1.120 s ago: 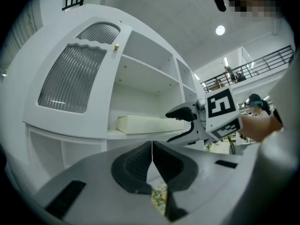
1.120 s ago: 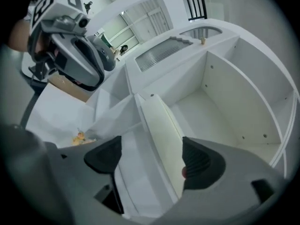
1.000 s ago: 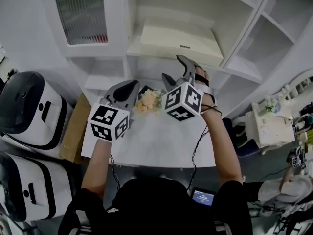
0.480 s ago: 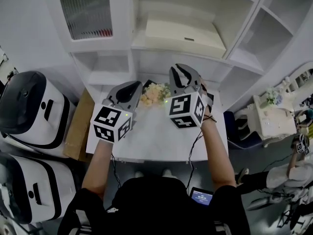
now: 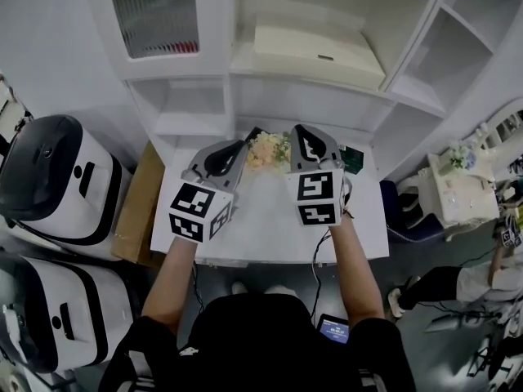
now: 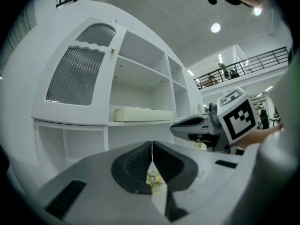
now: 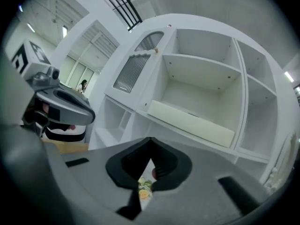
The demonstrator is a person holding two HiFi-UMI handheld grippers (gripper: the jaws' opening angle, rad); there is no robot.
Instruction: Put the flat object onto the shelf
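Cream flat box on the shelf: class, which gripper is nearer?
Right. The right gripper is below the cream box; the left gripper is lower, past its left end.

Half-seen things on and around the table [image 5: 265, 231]
In the head view the left gripper [image 5: 237, 145] and right gripper [image 5: 301, 131] cover part of the flower bunch [image 5: 265, 148]; a dark flat item [image 5: 353, 158] at the right gripper's 3 o'clock is too covered to identify. At 9 o'clock the white machines [image 5: 49, 186] run off the edge.
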